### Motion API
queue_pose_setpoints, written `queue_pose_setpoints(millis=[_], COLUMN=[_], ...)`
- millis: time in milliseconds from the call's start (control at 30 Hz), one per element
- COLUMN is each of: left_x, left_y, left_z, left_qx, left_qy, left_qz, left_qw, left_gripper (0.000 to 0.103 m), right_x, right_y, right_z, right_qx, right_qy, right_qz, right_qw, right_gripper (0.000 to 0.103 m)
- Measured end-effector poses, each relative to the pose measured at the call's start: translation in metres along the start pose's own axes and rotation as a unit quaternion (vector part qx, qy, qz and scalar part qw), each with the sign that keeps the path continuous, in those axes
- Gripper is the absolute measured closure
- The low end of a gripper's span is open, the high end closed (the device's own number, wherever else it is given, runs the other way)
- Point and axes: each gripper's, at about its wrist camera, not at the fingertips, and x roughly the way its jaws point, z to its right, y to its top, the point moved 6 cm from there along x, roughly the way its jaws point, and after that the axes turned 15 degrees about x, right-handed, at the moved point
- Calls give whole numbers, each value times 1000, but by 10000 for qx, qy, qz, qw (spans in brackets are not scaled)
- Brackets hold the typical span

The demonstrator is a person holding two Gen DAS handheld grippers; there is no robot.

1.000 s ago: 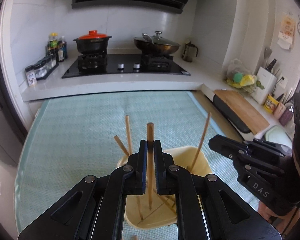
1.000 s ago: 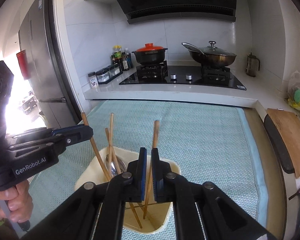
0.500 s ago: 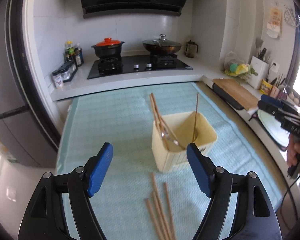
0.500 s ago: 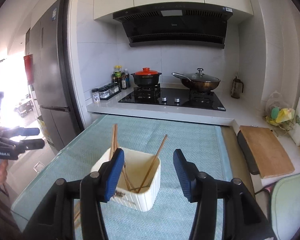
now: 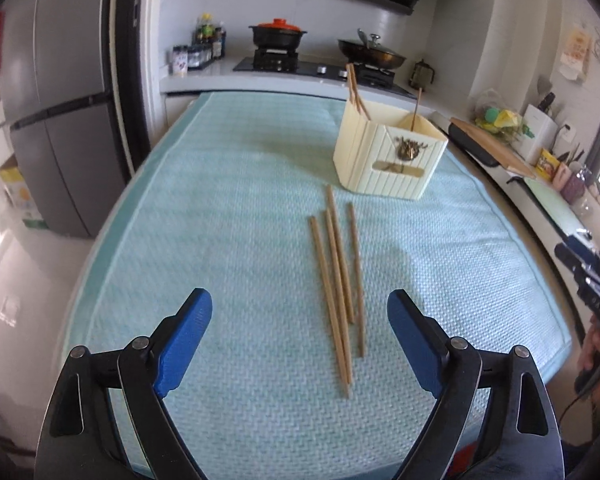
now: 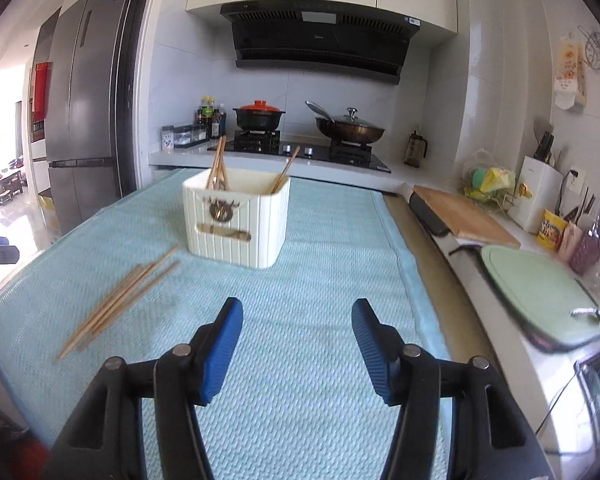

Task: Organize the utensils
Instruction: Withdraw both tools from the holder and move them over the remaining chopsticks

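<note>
Blue mat (image 5: 228,216) holds four thin wooden chopsticks (image 5: 338,280) near a cream holder (image 5: 388,160); the left gripper (image 5: 300,320) and right gripper (image 6: 298,328) have just been opening, nothing between their jaws.

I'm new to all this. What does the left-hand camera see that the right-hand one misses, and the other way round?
Only the left wrist view shows the left gripper, open and empty, and a person's hand at the right edge. Only the right wrist view shows the right gripper, also open and empty, and the green cutting board. Both show the cream utensil holder with chopsticks standing in it, four loose chopsticks on the teal mat, and the stove behind.
</note>
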Motion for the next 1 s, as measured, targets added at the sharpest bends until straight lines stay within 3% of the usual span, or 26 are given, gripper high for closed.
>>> queue_pose_setpoints(millis=[167,300,500,1000], left_x=[18,22,28,35], left_y=[-24,-33,-44,-54], left_z=[14,22,20,-2], left_qx=[27,223,272,-77], left_qy=[212,392,597,682], left_qz=[-93,-159,-251,-339], left_qw=[9997,9989,9975,9971], left_gripper=[13,13,13,12], right_x=[8,14,21,32], right_y=[-51,-68,-77,-81], right_z=[-13,-25,-32,-47], right_qx=[206,52,-53,-103], right_qy=[187,288,271,292], right_qz=[-543,-752,-938,-1183], right_qw=[9981,9967,9952,9925], right_gripper=[45,45,38,37])
